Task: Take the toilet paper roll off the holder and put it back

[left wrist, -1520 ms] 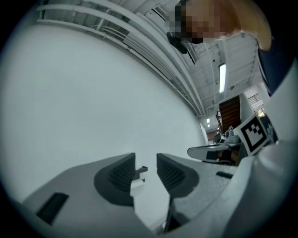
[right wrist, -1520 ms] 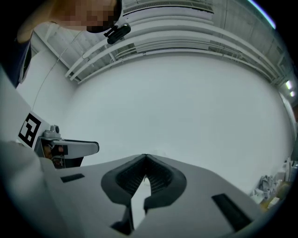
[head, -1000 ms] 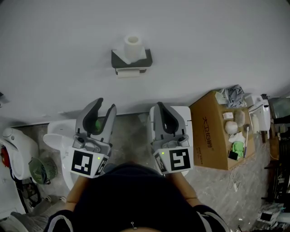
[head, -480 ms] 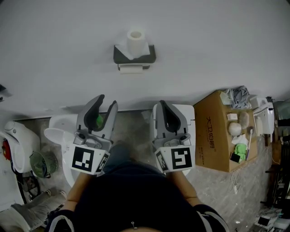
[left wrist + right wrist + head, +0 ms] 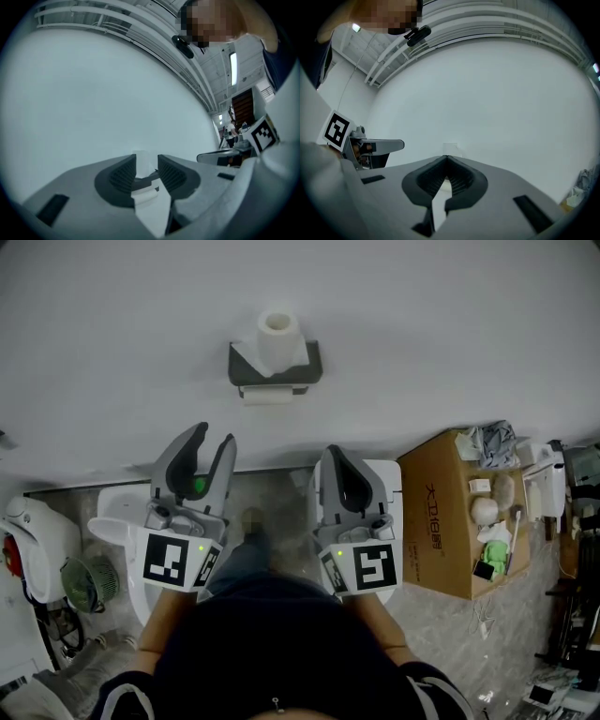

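A white toilet paper roll (image 5: 277, 338) stands upright on top of a dark grey wall holder (image 5: 309, 362), and a strip of paper (image 5: 267, 396) hangs below the holder. My left gripper (image 5: 214, 434) is below and left of the holder, well short of the wall, open and empty. In the left gripper view the roll (image 5: 144, 163) and holder (image 5: 146, 180) show through the gap of that gripper (image 5: 146, 159). My right gripper (image 5: 330, 455) is below and right of the holder, shut with nothing in it. In the right gripper view, that gripper's (image 5: 446, 157) tips meet just under the distant roll (image 5: 450, 149).
A white toilet (image 5: 112, 521) sits on the floor under the left gripper, and a white box (image 5: 382, 486) under the right one. At the right stands a cardboard box (image 5: 441, 521) with clutter. A small fan (image 5: 89, 592) and a white appliance (image 5: 28, 540) stand at the left.
Both grippers have moved a little toward the wall and holder; the left one has also drifted slightly left. Jaws are unchanged.
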The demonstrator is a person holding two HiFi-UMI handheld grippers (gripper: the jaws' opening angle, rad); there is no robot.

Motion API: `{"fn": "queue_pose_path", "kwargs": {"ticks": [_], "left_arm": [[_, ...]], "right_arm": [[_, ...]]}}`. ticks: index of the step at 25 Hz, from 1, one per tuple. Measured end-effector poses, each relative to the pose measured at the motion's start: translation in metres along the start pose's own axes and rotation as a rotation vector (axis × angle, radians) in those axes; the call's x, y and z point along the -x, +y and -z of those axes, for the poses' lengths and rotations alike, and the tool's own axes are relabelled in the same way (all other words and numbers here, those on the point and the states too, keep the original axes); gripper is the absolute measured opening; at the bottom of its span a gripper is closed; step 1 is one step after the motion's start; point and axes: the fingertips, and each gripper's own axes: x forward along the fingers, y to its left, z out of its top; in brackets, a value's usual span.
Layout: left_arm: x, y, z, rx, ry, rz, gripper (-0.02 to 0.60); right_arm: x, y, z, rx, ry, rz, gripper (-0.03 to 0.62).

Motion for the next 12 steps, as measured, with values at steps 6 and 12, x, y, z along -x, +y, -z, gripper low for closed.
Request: {"fn": "queue_pose_path", "kwargs": {"ticks": [6,12], "left_arm": [[-0.037,0.013,0.010,0.003,0.004,0.029,0.132],[-0.075,0.023,0.020,0.010,0.022,0.085,0.179]], "right_arm": [[-0.040,-0.017,0.003,0.000,0.004,0.008,0.015],[-0.074,-0.032,0.008,-0.008,0.011,0.031,0.016]]}}
